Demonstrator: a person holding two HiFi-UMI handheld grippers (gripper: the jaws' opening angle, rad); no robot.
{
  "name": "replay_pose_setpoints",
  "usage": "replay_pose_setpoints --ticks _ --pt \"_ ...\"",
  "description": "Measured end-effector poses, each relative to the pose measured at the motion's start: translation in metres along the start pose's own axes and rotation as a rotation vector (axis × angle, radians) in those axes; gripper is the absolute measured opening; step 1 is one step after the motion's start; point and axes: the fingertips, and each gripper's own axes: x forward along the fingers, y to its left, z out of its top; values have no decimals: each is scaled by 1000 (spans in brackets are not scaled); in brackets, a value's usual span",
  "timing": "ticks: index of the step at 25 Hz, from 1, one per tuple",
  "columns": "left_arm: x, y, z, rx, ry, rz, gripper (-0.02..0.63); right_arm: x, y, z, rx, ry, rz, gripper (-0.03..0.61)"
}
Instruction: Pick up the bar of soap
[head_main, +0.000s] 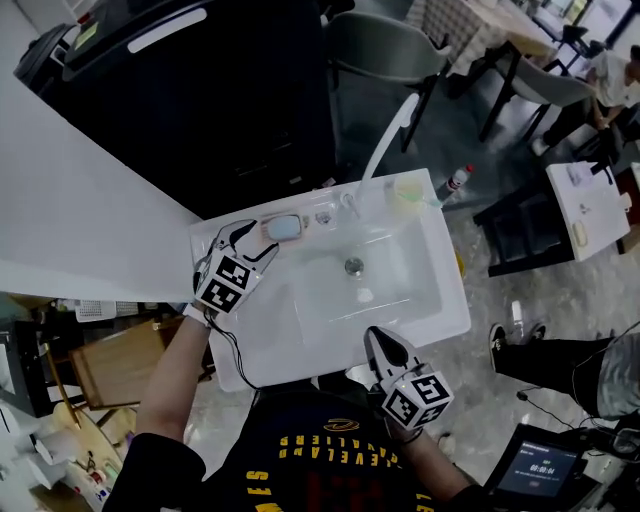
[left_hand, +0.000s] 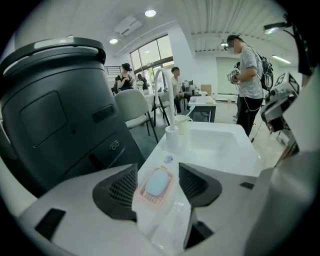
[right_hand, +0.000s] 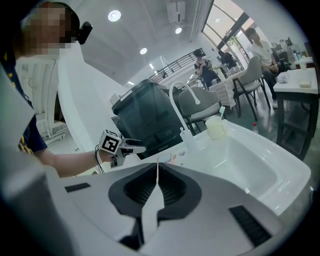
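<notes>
Pale-blue oval bar of soap (left_hand: 156, 182) lies in a pink slatted dish (left_hand: 149, 199) on the white sink's rim (head_main: 440, 290), framed by the open left gripper (head_main: 262, 240), while the right gripper (right_hand: 157, 170) is closed and empty; an off-centre pinch risks squirting the slick bar out or catching the dish.

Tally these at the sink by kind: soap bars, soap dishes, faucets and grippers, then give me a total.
bar of soap: 1
soap dish: 1
faucet: 1
grippers: 2, left gripper and right gripper
Total: 5
</notes>
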Motion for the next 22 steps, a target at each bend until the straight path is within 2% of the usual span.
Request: replay_pose_setpoints --ticks 11,22 --pt "45 5 -18 140 88 -87 273 43 3 -1 3 45 -8 20" --pt "78 4 -45 192 166 -142 275 69 7 0 -17 66 13 20"
